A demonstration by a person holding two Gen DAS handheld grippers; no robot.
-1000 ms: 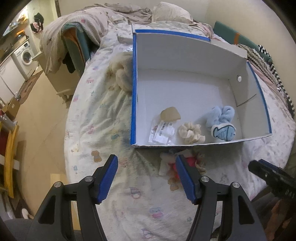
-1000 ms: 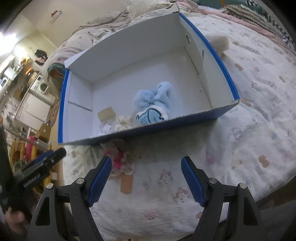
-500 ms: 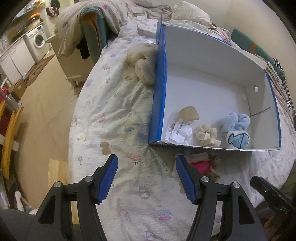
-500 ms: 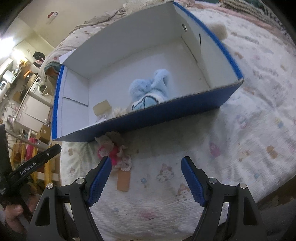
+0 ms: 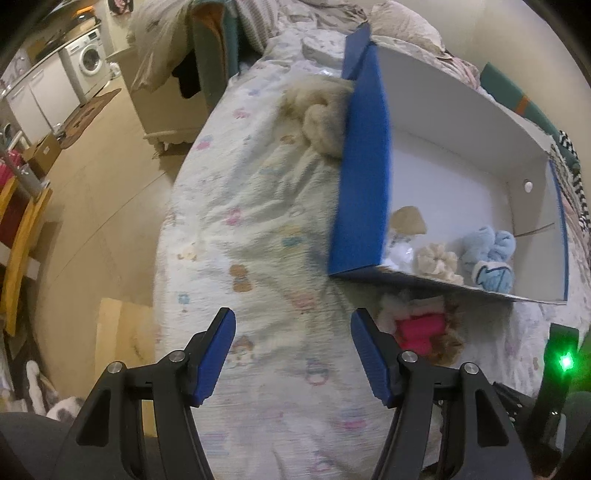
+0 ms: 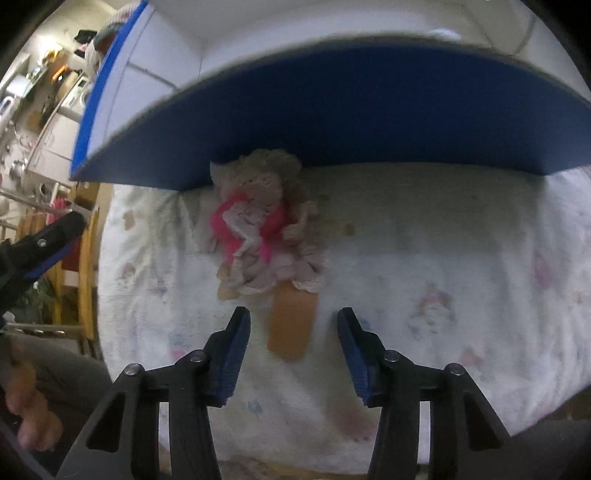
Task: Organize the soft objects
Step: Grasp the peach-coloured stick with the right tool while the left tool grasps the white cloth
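A pink and beige frilly scrunchie bundle [image 6: 258,229] with a tan card tag [image 6: 291,325] lies on the bedsheet against the front wall of the blue-and-white box [image 6: 332,118]. My right gripper [image 6: 293,326] is open, low over the sheet, its fingers either side of the tag. In the left wrist view the bundle [image 5: 421,328] lies right of my open, empty left gripper [image 5: 291,332]. The box [image 5: 364,177] holds a blue plush [image 5: 487,254], a cream scrunchie [image 5: 436,258], a packet and a tan piece. A beige fluffy item [image 5: 317,114] lies outside its left wall.
The bed edge drops to the floor on the left [image 5: 92,206]. A chair draped with clothes [image 5: 207,48] stands past the bed. Pillows and blankets [image 5: 402,22] lie behind the box. The left gripper shows at the left of the right wrist view [image 6: 40,247].
My right gripper has dropped low and moved in close to the pink scrunchie bundle, narrowing slightly. My left gripper has swung left, so the box now sits further right in its view.
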